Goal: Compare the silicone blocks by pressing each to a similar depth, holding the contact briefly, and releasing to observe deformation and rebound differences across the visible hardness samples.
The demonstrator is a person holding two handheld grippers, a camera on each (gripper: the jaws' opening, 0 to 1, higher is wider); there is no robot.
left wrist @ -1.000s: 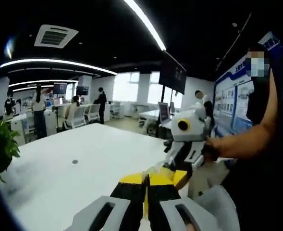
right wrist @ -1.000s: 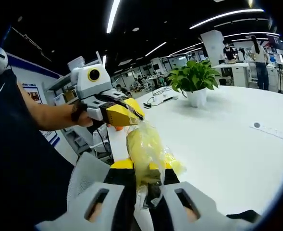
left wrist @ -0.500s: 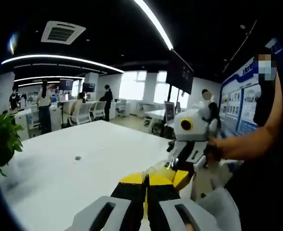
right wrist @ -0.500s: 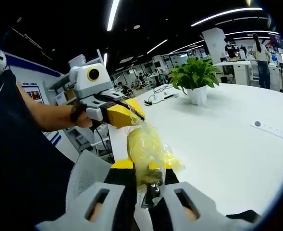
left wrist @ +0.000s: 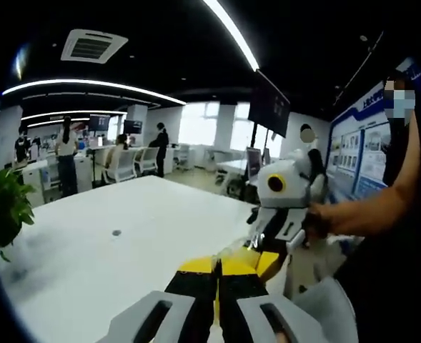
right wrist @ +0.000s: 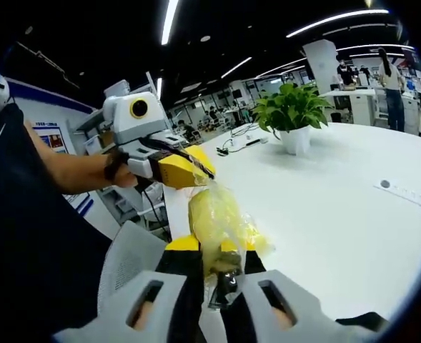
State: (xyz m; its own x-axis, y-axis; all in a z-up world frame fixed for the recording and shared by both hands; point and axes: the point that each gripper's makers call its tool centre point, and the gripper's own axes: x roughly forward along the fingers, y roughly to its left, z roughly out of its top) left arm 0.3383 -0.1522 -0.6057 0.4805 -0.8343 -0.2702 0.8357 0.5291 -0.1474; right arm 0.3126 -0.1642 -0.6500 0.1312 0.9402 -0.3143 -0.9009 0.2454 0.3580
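Right claw (right wrist: 214, 268) is clamped on the bottom of a yellow bag (right wrist: 221, 225); left claw (right wrist: 196, 171), at eleven o'clock, pinches its top. Bag's long axis runs between them, above the white bench (right wrist: 324, 207).

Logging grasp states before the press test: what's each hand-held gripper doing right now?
Left hand-held gripper: shut on the top of the yellow plastic bag.
Right hand-held gripper: shut on the bag's lower end; both hold it above the white table.

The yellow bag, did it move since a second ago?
No. The yellow bag stays pinched between the right gripper and the left gripper, in the same spot beside the potted plant.
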